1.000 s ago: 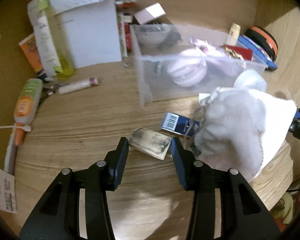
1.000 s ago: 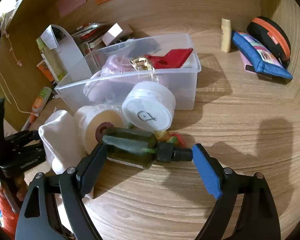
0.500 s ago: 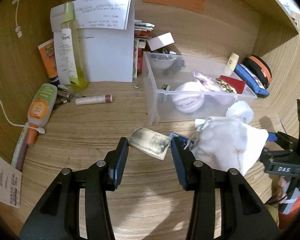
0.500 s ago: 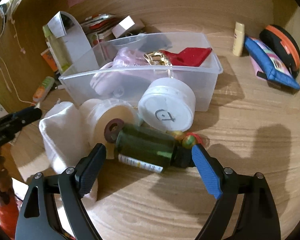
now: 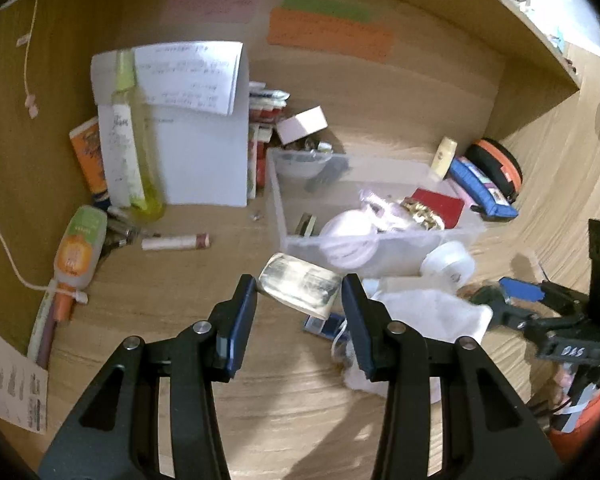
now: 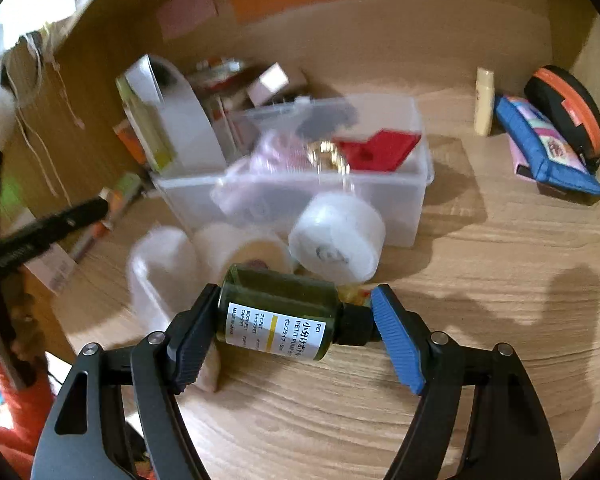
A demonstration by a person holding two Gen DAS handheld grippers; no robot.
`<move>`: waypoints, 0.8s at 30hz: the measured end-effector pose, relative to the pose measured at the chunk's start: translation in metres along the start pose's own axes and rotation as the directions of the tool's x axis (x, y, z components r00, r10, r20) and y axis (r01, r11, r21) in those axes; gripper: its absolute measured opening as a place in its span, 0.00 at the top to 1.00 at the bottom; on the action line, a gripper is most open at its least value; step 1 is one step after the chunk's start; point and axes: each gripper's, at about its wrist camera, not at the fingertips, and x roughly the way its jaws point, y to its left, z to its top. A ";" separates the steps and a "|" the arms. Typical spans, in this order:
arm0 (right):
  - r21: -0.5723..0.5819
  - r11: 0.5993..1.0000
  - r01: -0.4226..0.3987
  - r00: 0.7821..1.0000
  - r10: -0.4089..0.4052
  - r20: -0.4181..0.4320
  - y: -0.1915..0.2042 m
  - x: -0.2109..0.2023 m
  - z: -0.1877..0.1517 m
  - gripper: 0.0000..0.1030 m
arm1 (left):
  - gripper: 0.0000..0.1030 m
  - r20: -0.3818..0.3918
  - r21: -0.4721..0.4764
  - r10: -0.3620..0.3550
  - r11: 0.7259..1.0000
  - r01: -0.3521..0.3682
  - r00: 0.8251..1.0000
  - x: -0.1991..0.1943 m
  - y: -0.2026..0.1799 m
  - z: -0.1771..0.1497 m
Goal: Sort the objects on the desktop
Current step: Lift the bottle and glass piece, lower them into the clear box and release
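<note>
I am lifting both finds off the surface [image 5: 148, 296] toward the clear bin [image 6: 380, 216]: left gripper [image 5: 298, 300] jaws are clenching the small packet [image 5: 300, 290], right gripper [image 6: 296, 320] jaws are clamping the green bottle [image 6: 278, 314].

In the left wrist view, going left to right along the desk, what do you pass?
Orange-capped tube → lip balm stick → clear plastic bin → white round jar → blue pouch.

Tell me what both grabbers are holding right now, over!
Left gripper shut on small silvery packet, lifted near clear bin. Right gripper shut on green pump bottle endwise. White pouch and white tub crowd the bin's front.
</note>
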 end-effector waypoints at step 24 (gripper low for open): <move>-0.042 0.998 0.055 0.986 -0.048 0.158 -0.007 0.006 0.086 0.29 | 0.58 -0.023 0.054 0.031 0.998 -0.029 0.999 0.048 -0.017 0.044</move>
